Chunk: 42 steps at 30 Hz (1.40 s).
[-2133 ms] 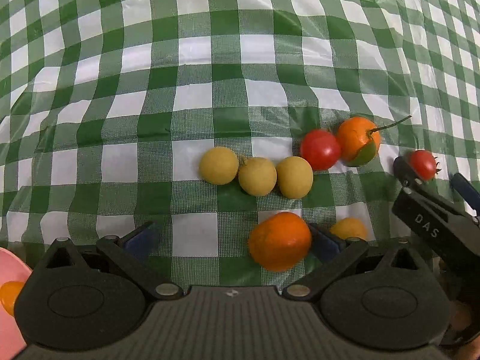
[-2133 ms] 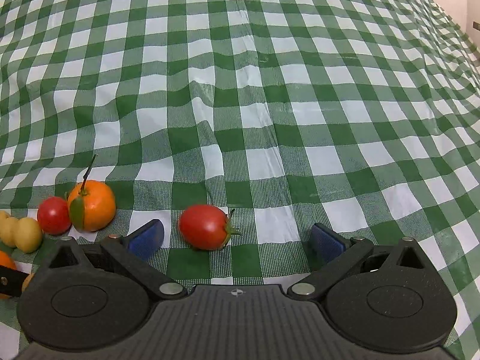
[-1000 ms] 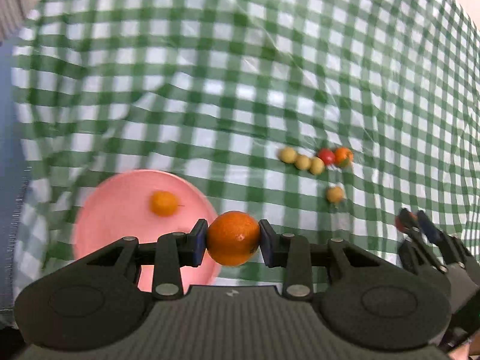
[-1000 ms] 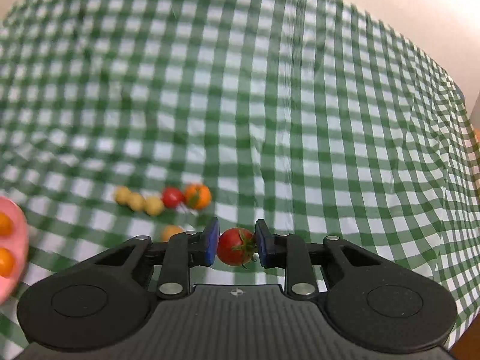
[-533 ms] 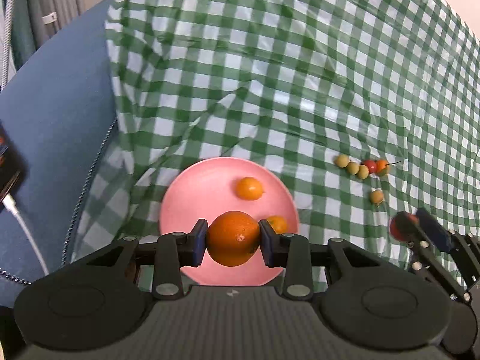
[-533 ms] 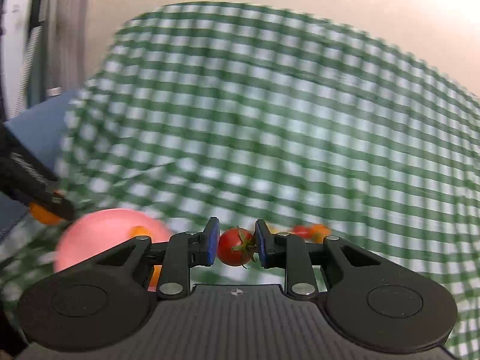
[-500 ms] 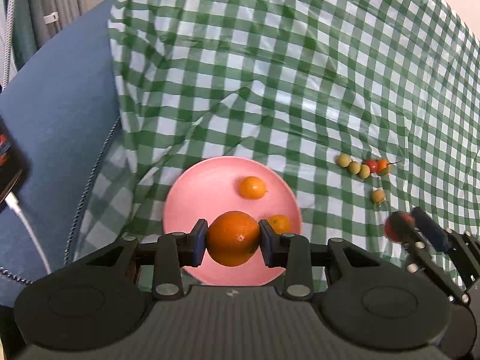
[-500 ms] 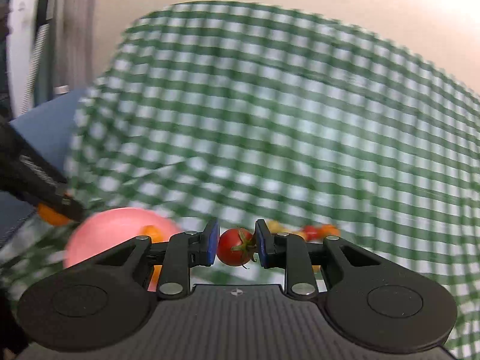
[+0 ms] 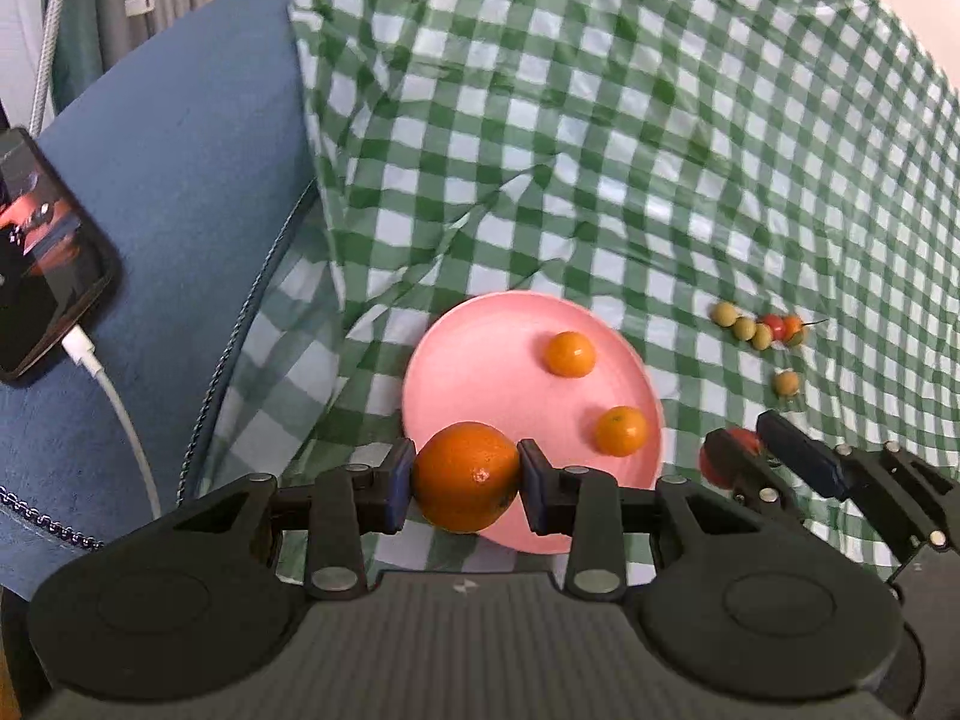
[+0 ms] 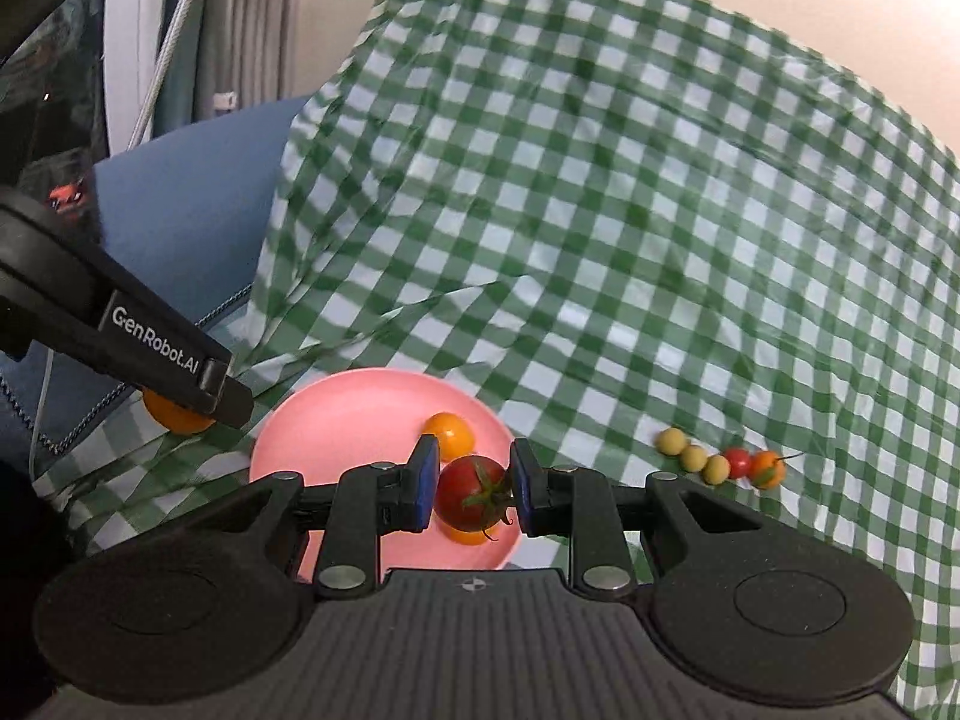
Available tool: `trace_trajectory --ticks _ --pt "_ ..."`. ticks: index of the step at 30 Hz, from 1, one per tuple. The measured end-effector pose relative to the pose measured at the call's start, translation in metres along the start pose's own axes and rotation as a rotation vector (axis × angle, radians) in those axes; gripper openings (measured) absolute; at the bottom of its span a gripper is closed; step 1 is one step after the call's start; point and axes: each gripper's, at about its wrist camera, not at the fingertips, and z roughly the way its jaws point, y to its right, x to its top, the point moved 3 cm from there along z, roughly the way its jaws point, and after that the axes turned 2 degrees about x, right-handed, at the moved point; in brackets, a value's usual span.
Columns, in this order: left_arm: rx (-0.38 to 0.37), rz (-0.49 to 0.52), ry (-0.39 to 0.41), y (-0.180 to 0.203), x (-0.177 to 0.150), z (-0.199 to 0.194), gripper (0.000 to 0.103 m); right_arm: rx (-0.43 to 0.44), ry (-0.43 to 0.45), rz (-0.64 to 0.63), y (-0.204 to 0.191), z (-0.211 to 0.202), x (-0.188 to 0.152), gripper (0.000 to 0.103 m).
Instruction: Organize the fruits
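Left tongs: the left gripper (image 9: 467, 485) is clenched on a round orange citrus fruit (image 9: 466, 476), pads on opposite sides at its widest girth, above the near-left rim of the round pink plastic plate (image 9: 480, 360).
Right tongs: the right gripper (image 10: 470, 494) grasps a small red tomato with a green calyx (image 10: 471, 492) over the plate's near-right part.
Handling, orange: firm rind, likely the heaviest piece; the dimpled skin should hold well, and the equator grip looks right.
Handling, tomato: thin, smooth skin, probably soft and easily bruised; it calls for a light squeeze on the sides, clear of the calyx.
Plate: sits near the left edge of the green-and-white checked tablecloth (image 9: 600, 120), which is wrinkled, so round fruit may roll when set down.
Count, plate: two small orange fruits (image 9: 570, 353) lie on it, apart from each other.
Count, held: one orange, one tomato.
Count, cloth: three yellow-green round fruits (image 9: 744, 327) in a touching row, then one red tomato (image 9: 773, 326) and one small stemmed orange (image 9: 793, 328); one yellowish fruit (image 9: 785, 383) lies apart, nearer the grippers.
Bystander: a black phone with a white cable (image 9: 42, 276) rests on the blue cushion beside the cloth.
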Motion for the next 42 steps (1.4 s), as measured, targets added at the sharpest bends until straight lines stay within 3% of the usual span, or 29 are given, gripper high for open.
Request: trace_trajectory --ticks 5,6,7,16,18,20,22,23,25,29,31,33,38,42 --pt "0.005 -0.008 -0.038 -0.009 0.0 0.018 0.04 0.007 -0.019 -0.008 -0.006 0.016 0.003 0.024" --pt "0.003 -0.01 -0.042 -0.01 0.0 0.021 0.04 0.01 -0.021 -0.005 -0.006 0.019 0.004 0.013" --pt "0.001 -0.013 -0.045 -0.011 0.001 0.024 0.04 0.012 -0.026 -0.003 -0.005 0.022 0.004 0.01" --pt "0.021 0.011 -0.082 -0.003 0.011 0.058 0.041 0.021 -0.037 0.071 0.005 0.056 0.007 0.01" --pt "-0.007 0.018 -0.1 0.0 0.014 0.067 0.041 0.023 -0.031 0.098 0.012 0.057 0.008 0.011" --pt "-0.019 0.018 -0.102 0.003 0.017 0.074 0.059 0.021 -0.03 0.109 0.019 0.06 0.006 0.011" --pt "-0.016 0.018 -0.102 0.006 0.019 0.079 0.093 0.021 -0.039 0.142 0.027 0.063 0.002 0.011" --pt "-0.015 0.021 -0.094 0.007 0.021 0.079 0.097 0.028 -0.045 0.166 0.03 0.065 0.0 0.012" --pt "-0.008 0.028 -0.078 0.008 0.023 0.079 0.101 0.049 -0.057 0.204 0.036 0.067 -0.004 0.016" --pt "0.017 0.005 -0.092 0.003 0.024 0.075 0.101 0.042 -0.055 0.246 0.043 0.062 -0.011 0.048" --pt "0.034 -0.014 -0.088 -0.002 0.022 0.065 0.101 0.04 -0.06 0.267 0.044 0.054 -0.015 0.055" --pt "0.076 -0.023 -0.08 -0.006 0.017 0.053 0.103 0.044 -0.071 0.289 0.044 0.043 -0.021 0.069" --pt "0.157 -0.031 -0.064 -0.008 -0.011 0.02 0.103 0.09 -0.09 0.289 0.03 0.01 -0.038 0.086" --pt "0.219 -0.014 -0.025 -0.005 -0.036 0.0 0.103 0.091 -0.069 0.246 0.02 -0.016 -0.047 0.09"
